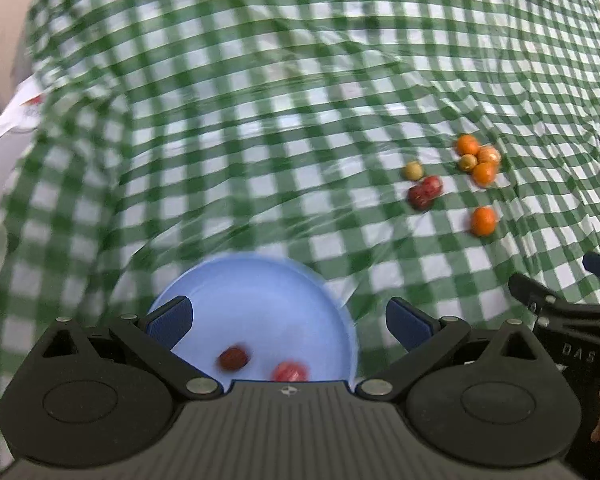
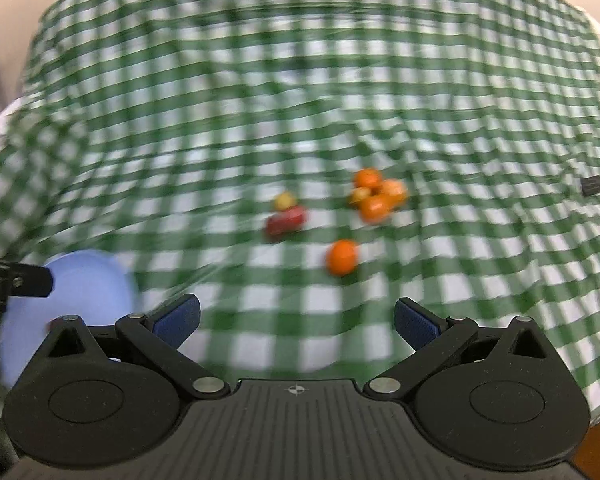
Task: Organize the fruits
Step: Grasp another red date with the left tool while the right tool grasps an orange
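On the green checked cloth (image 1: pixel 260 120), a loose cluster of oranges (image 2: pixel 376 196), two red fruits (image 2: pixel 286 220) and a lone orange (image 2: pixel 342 257) is seen well apart from the blue plate (image 1: pixel 260 296), where two red fruits (image 1: pixel 233 358) are already held. Both the left gripper (image 1: pixel 288 320) and the right gripper (image 2: pixel 296 320) are held wide open, empty. Round fruit could be nudged and rolled away across the wrinkled cloth. Small yellowish fruits are blurred beyond identification, and the plate's near edge is hidden.

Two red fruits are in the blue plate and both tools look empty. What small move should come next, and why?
Probably advance the open right tool toward the two red fruits on the cloth. The blue plate already holds only red fruits, so those match, and the left tool hangs open and empty over the plate.
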`<control>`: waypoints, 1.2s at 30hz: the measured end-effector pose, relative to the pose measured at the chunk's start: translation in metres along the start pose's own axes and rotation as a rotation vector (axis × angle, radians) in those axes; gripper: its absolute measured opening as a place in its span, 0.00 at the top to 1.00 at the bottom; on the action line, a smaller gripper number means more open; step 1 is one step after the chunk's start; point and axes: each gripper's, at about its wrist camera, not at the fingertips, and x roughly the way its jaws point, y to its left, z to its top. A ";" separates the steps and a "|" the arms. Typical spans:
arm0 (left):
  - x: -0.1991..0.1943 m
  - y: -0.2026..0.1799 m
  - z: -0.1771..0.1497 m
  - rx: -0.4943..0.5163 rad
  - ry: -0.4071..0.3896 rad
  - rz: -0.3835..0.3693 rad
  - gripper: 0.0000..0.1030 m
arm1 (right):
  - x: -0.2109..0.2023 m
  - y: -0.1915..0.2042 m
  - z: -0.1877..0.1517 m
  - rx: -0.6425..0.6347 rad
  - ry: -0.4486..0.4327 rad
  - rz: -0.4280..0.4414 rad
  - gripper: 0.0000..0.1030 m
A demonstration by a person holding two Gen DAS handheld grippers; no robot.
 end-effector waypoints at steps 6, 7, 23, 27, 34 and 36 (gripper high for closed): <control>0.047 -0.044 0.037 0.110 -0.028 -0.086 0.00 | 0.050 -0.043 0.021 0.014 -0.024 -0.032 0.10; 0.059 -0.052 0.044 0.142 -0.038 -0.099 0.00 | 0.062 -0.048 0.026 0.013 -0.020 -0.032 0.12; 0.188 -0.113 0.081 0.310 -0.009 -0.179 0.27 | 0.203 -0.069 0.059 -0.035 0.088 0.006 0.36; 0.190 -0.114 0.084 0.311 -0.008 -0.258 0.71 | 0.201 -0.067 0.057 -0.062 0.043 0.012 0.62; 0.157 -0.103 0.081 0.276 -0.041 -0.257 0.71 | 0.167 -0.083 0.055 0.012 0.023 -0.028 0.62; 0.136 -0.091 0.076 0.242 -0.056 -0.253 0.71 | 0.145 -0.086 0.052 0.036 0.013 -0.039 0.62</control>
